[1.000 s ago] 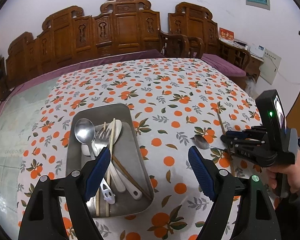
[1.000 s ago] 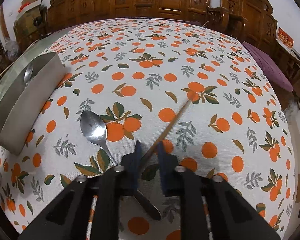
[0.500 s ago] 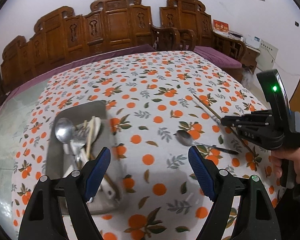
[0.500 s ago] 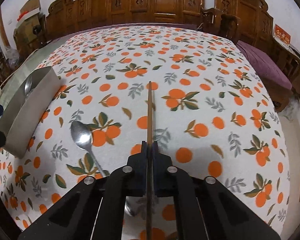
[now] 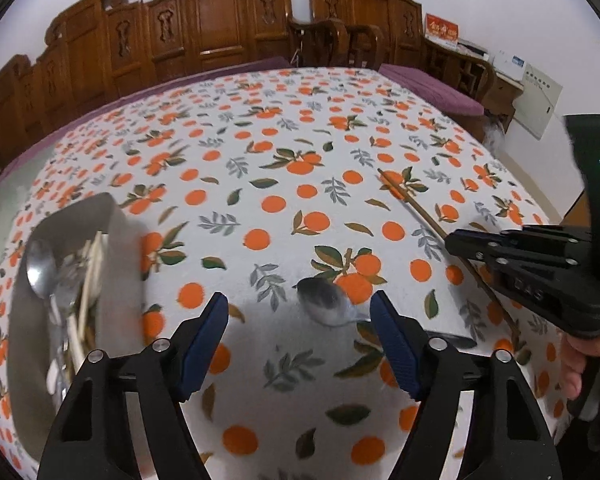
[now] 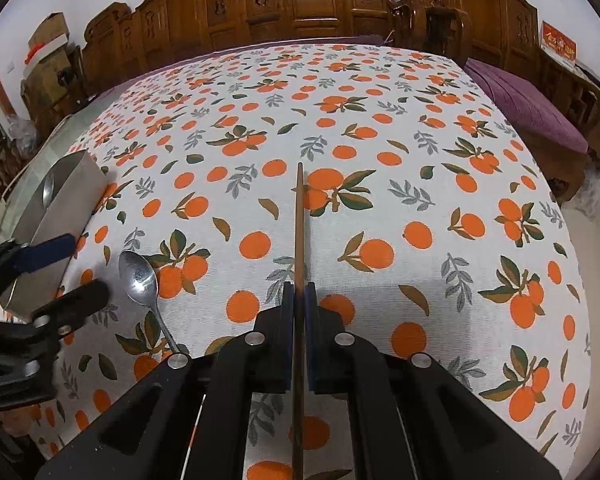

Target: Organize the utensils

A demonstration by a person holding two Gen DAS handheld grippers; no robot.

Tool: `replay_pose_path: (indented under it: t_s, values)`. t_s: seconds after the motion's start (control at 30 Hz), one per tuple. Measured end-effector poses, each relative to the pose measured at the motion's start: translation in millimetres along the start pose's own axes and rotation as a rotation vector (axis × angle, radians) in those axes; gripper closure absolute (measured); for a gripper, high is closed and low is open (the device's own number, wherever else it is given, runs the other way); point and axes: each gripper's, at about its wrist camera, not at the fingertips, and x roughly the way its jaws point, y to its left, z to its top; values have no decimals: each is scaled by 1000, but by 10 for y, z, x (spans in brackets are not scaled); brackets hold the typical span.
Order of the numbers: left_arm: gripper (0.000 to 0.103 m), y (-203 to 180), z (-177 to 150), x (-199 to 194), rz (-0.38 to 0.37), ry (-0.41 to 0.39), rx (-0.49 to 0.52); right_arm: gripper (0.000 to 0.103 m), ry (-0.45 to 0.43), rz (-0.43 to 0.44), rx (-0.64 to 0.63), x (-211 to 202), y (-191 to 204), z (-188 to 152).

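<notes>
Orange-print tablecloth (image 6: pixel 420 152): one spoon (image 6: pixel 140 280), one tray (image 5: pixel 116 280); right gripper (image 6: pixel 299 304) jaws clamp one chopstick (image 6: pixel 299 220); left gripper (image 5: pixel 300 336) jaws wide, closing, empty.

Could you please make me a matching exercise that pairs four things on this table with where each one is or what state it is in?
Things:
1. brown wooden chopstick
2. shiny metal spoon
3. grey metal tray
4. left claw

States:
A. holds several utensils
B. open, hovering over the cloth
C. clamped in the right claw
D. lying loose on the orange-print tablecloth

Pairs: 1-C, 2-D, 3-A, 4-B
</notes>
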Motion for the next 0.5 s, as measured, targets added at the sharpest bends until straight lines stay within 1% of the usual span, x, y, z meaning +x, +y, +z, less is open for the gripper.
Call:
replay_pose_path:
  t_s: [0.13,0.2,0.23,0.27,0.3,0.33,0.4,0.43,0.47,0.5]
  values:
    - [44,-14,35,146,0,23,-4,97,11,10,4,31,-14,1]
    - [46,1,38,221,-8,41,-18,97,14,14,7,39,-20,2]
    - [50,10,37,241,-20,47,-27,97,13,15,7,41,-20,3]
    - [55,14,37,263,-32,53,-35,97,14,18,9,47,-18,4]
    - [58,15,33,287,-40,62,-41,97,13,18,8,45,-18,4]
    - [63,9,34,303,-44,64,-43,97,12,22,9,46,-15,4]
    - [69,-10,23,309,-49,58,-41,97,13,26,11,56,-4,4]
    - [74,-21,21,310,-51,56,-37,97,15,26,10,61,4,4]
    - [82,-30,16,308,-59,56,-35,97,15,28,10,65,9,2]
    - [84,-39,12,303,-66,55,-34,97,16,30,9,65,11,6]
